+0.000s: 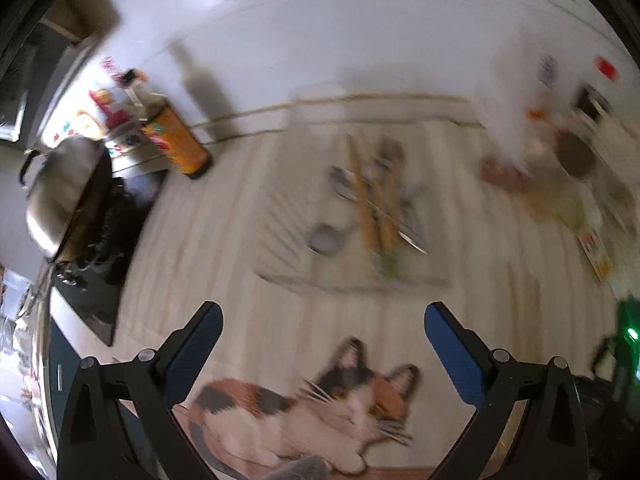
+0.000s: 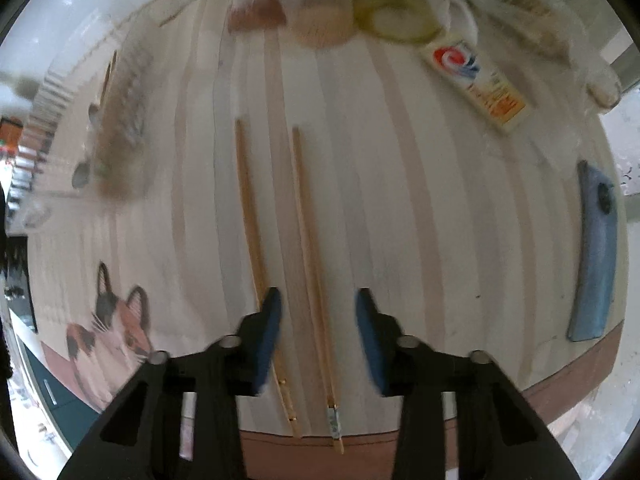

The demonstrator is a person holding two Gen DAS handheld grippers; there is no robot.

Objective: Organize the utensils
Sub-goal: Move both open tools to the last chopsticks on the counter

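Two long wooden chopsticks lie side by side on the striped mat, pointing away from me. The right chopstick [image 2: 306,216] runs between the fingers of my right gripper [image 2: 318,294]. The left chopstick [image 2: 250,208] passes under its left finger. The pads stand apart from the wood and hold nothing. My left gripper [image 1: 323,308] is wide open and empty above the mat, short of a clear tray [image 1: 352,282]. In the tray lie wooden chopsticks [image 1: 372,200] and a metal spoon [image 1: 326,238], all blurred. The same tray [image 2: 120,120] shows at the left in the right wrist view.
A steel pot [image 1: 64,192] sits on the stove at the left, with an orange can [image 1: 180,140] and bottles behind it. A cat picture [image 1: 320,408] is printed on the mat. Jars [image 2: 392,8], a carton [image 2: 480,80] and a blue cloth [image 2: 596,256] are at the right.
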